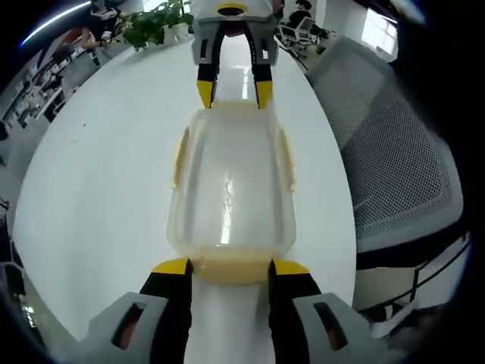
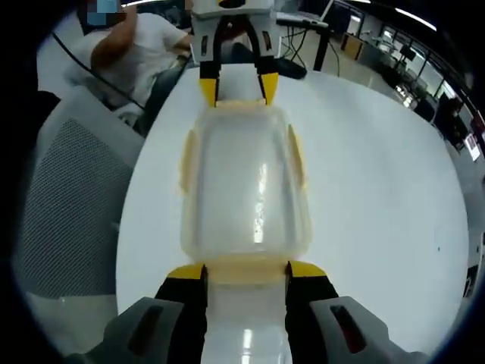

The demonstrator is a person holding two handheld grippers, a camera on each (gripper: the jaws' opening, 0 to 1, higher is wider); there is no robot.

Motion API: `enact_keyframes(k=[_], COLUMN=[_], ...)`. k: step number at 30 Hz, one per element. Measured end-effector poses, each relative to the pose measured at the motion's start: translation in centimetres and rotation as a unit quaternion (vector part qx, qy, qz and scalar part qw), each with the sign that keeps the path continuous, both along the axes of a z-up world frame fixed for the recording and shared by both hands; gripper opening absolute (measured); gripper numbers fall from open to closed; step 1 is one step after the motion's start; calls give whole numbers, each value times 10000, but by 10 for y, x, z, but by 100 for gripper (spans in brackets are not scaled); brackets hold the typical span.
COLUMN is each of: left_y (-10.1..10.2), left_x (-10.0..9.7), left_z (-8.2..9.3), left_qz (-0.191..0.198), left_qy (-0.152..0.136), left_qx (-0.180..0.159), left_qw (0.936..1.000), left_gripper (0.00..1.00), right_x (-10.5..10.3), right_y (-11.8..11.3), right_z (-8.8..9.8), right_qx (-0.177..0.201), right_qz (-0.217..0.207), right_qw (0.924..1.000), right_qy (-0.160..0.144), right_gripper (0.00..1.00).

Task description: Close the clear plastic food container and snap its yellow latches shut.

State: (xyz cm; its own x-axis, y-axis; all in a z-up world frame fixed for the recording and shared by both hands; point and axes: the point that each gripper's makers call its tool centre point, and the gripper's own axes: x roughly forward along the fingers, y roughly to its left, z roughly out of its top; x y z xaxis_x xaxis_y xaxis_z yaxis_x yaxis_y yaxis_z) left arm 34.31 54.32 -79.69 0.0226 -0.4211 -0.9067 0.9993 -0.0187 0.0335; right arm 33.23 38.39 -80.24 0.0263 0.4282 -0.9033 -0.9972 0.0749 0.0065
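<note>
Container count one: your left gripper (image 1: pixel 229 267) and right gripper (image 2: pixel 245 270), jaws spread, bracket opposite ends of the clear lidded plastic food box (image 1: pixel 231 186) on the white table (image 1: pixel 106 174).

Bright overhead glare, edges warped and blurred.

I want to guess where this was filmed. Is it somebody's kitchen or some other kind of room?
Probably an office, not a kitchen. The food container sits on a big white table with a mesh office chair beside it, and more desks and chairs and a potted plant stand behind.
</note>
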Motion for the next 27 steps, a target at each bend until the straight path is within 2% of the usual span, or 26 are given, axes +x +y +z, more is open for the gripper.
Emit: enact_keyframes(k=[2, 10, 12, 13, 15, 27], left_y=[-1, -9, -12, -12, -13, -33], left_x=[-2, -1, 0, 2, 1, -4], left_z=[3, 23, 28, 30, 31, 36], left_qz=[46, 1, 19, -26, 19, 30], left_qy=[108, 202, 325, 281, 385, 400], left_qx=[12, -151, -204, -225, -192, -153], left_qw=[9999, 9997, 9993, 9993, 9991, 9991], left_gripper=[38, 38, 38, 38, 38, 39], right_x=[-2, 1, 2, 3, 4, -1], right_y=[0, -9, -12, -13, -15, -33], right_z=[4, 20, 23, 24, 28, 32], right_qx=[-7, -99, -116, -115, -57, -49], right_qz=[18, 16, 6, -1, -17, -20], right_qw=[10000, 9999, 9999, 9999, 10000, 10000], right_qy=[-4, -31, -3, -9, 0, 24], right_gripper=[39, 39, 39, 39, 39, 39])
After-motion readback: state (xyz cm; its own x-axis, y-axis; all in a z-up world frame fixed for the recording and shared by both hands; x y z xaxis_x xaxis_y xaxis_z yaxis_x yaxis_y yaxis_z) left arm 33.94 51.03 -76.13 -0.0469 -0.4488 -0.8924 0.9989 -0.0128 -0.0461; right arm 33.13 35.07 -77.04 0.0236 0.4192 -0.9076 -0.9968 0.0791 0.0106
